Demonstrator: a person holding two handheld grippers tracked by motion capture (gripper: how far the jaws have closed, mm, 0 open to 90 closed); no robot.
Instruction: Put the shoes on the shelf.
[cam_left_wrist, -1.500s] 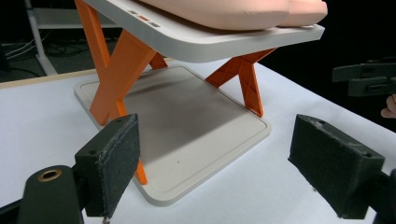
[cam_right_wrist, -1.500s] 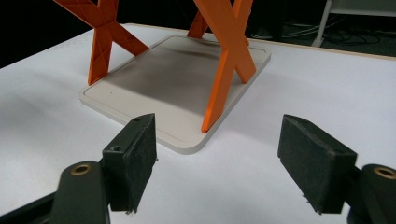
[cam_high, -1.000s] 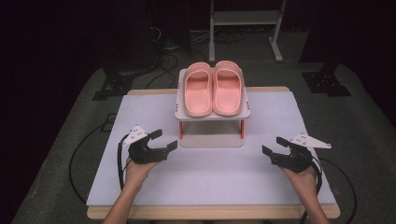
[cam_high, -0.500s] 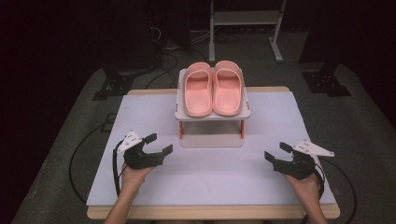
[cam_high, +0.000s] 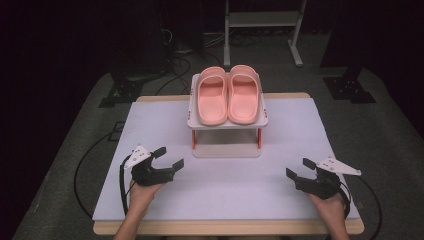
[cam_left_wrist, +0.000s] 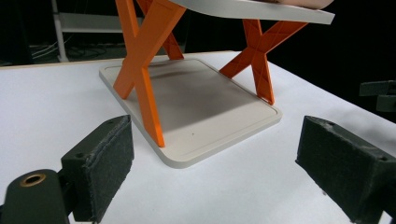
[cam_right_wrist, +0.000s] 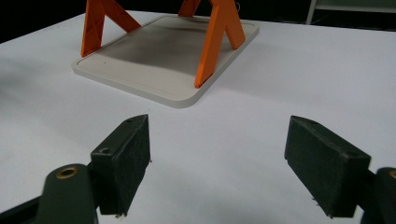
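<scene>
Both jaws spread wide, nothing held: left gripper (cam_high: 169, 159), right gripper (cam_high: 299, 169). Ahead, between them: two-tier white shelf rack with orange X legs (cam_high: 227, 148), pink rubber slippers (cam_high: 228, 94) on top.

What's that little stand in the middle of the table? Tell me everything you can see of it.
The stand is a small two-level rack: a pale, plastic-looking base tray with a raised rim and rounded corners, orange X-shaped legs at both ends, and a pale top shelf. It sits upright on the white table, toward the far side. A pair of pink slippers lies side by side on the top shelf; the base tray holds nothing. Neither gripper touches it.
</scene>
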